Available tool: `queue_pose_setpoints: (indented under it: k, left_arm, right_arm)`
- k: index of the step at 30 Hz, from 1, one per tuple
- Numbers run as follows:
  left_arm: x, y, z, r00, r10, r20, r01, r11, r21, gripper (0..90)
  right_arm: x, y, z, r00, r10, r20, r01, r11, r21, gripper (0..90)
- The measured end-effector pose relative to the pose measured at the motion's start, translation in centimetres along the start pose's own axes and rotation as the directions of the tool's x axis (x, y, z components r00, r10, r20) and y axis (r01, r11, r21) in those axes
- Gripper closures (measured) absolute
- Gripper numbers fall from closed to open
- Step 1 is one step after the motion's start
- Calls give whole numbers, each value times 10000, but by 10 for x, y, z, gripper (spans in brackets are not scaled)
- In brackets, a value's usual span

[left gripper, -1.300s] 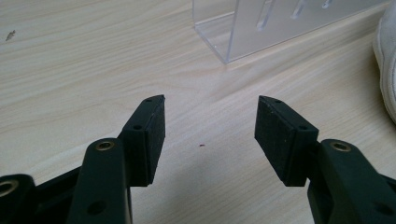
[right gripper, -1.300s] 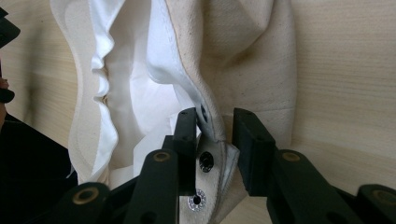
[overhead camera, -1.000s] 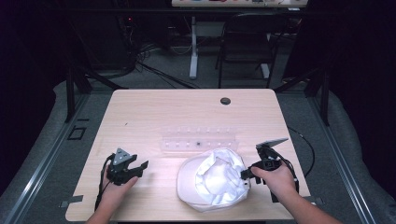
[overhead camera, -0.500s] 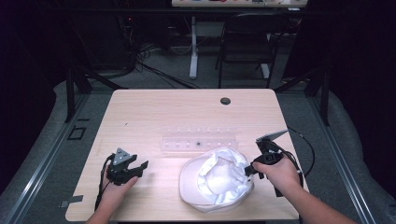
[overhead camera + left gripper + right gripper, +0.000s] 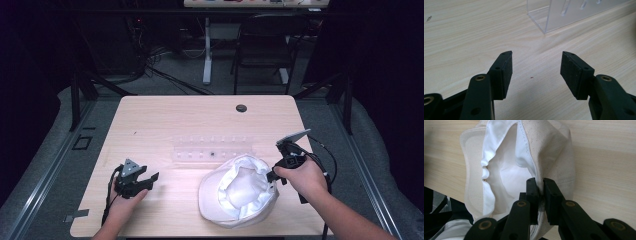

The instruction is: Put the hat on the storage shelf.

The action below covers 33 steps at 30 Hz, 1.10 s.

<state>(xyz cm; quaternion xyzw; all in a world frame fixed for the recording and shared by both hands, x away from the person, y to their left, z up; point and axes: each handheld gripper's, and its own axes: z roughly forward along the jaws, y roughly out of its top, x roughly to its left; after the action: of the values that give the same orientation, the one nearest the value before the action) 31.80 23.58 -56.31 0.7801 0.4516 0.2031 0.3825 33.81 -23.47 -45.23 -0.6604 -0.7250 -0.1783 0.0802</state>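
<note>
A white cloth cap [image 5: 240,195] lies upside down near the table's front edge, its lining facing up. My right gripper [image 5: 274,176] is at the cap's right rim and is shut on that rim; in the right gripper view the jaws pinch the cream fabric edge of the cap [image 5: 549,152], right gripper [image 5: 540,182]. My left gripper [image 5: 150,179] rests on the wood at the front left, open and empty, well apart from the cap. In the left gripper view the left gripper [image 5: 536,67] has bare table between its pads.
A clear plastic rack [image 5: 212,149] lies across the table's middle, just behind the cap; its corner [image 5: 554,17] shows ahead of the left gripper. A small dark round hole [image 5: 241,108] sits near the far edge. A chair [image 5: 265,45] stands beyond the table.
The right gripper has lifted and pulled the cap's right rim, so the cap has turned and bunched rounder. The left gripper has stayed still.
</note>
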Motion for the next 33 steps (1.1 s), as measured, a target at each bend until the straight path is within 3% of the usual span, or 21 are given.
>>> queue_pose_setpoints:
  k: [2,5,13,21,23,29,33]
  left_arm:
    - [0,0,0,10000,11,1,-11,10000,8,435]
    - [0,0,0,10000,11,35,-11,10000,37,435]
    - [1,0,-1,10000,-8,41,8,10000,10,435]
    - [1,0,0,10000,-12,35,12,10000,34,435]
    - [1,0,0,10000,-6,38,6,10000,41,435]
    - [1,0,0,10000,-5,40,5,10000,45,435]
    - [1,0,0,10000,6,43,-6,10000,33,435]
  right_arm:
    - [0,2,-3,9998,-180,131,177,9997,195,832]
    - [3,5,-7,9996,-124,257,122,9999,76,832]
    - [9,11,-23,9998,171,-87,-168,9993,336,832]
    - [14,16,-31,9996,256,-132,-247,9976,653,833]
    - [16,21,-37,9996,202,-177,-183,9950,986,833]
    - [22,27,-50,9990,403,-184,-388,9965,737,833]
    - [24,30,-58,9983,501,-302,-473,9949,895,833]
